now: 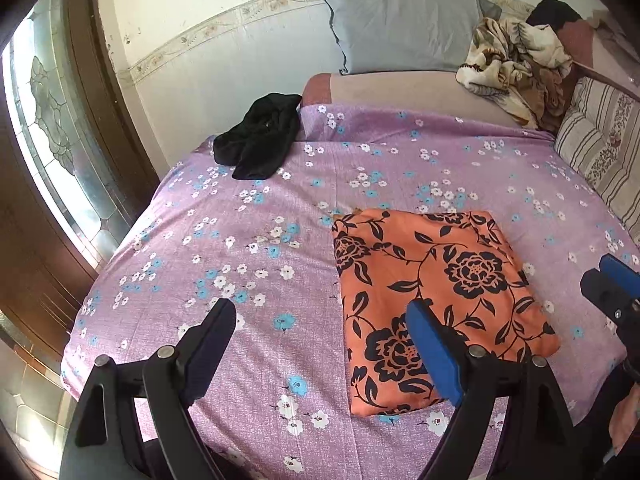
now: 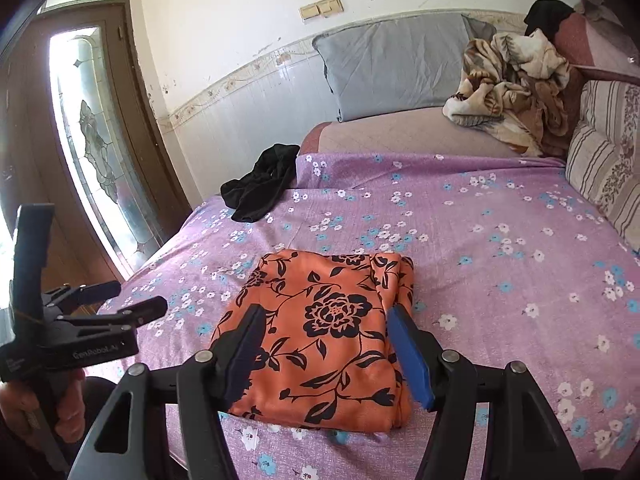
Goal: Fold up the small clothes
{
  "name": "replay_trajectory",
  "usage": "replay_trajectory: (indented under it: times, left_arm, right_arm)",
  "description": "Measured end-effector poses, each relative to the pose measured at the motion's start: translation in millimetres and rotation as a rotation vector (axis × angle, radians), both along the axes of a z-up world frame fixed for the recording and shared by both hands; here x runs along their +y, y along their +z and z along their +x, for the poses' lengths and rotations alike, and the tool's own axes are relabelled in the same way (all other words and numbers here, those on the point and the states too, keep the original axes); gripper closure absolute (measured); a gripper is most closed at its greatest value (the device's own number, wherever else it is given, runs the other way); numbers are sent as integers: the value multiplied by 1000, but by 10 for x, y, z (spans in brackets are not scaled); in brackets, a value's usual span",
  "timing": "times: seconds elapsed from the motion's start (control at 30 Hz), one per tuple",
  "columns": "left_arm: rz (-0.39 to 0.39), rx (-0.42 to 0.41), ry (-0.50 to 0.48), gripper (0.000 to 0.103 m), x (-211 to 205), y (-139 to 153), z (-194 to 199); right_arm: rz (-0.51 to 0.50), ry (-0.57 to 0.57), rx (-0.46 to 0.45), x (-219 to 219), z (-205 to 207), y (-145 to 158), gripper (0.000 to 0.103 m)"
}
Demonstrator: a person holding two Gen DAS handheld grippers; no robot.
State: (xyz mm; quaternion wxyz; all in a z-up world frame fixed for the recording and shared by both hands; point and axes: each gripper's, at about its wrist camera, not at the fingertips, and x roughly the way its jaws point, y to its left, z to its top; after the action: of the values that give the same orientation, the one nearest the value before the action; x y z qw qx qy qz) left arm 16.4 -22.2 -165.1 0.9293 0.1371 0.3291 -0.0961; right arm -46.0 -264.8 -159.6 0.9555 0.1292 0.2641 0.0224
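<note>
Right gripper (image 2: pixel 324 354) spread, empty – folded orange cloth (image 2: pixel 328 340) just beyond; left gripper (image 1: pixel 324 354) spread

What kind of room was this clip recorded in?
Most likely a bedroom in a home: a bed under a purple flowered sheet, a grey pillow leaning against the tiled wall, a crumpled beige blanket, and a wooden door with leaded glass.

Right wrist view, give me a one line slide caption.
Open right hand-held gripper above a folded orange floral garment on the purple bedsheet; black garment still unfolded.
</note>
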Motion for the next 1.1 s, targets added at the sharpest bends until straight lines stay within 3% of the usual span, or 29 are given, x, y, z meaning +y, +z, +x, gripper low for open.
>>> replay_trajectory:
  times: [0.27, 0.73, 1.1]
  left_arm:
    - [-19, -63, 55, 15, 151, 199, -89]
    - [-57, -125, 156, 15, 538, 508, -77]
    - [-106, -143, 142, 15, 606, 622, -29]
  right_arm:
    - [-120, -5, -34, 250, -215, 205, 36]
    - [-181, -19, 35, 563, -174, 488, 36]
    - [-239, -13, 91, 661, -49, 372, 36]
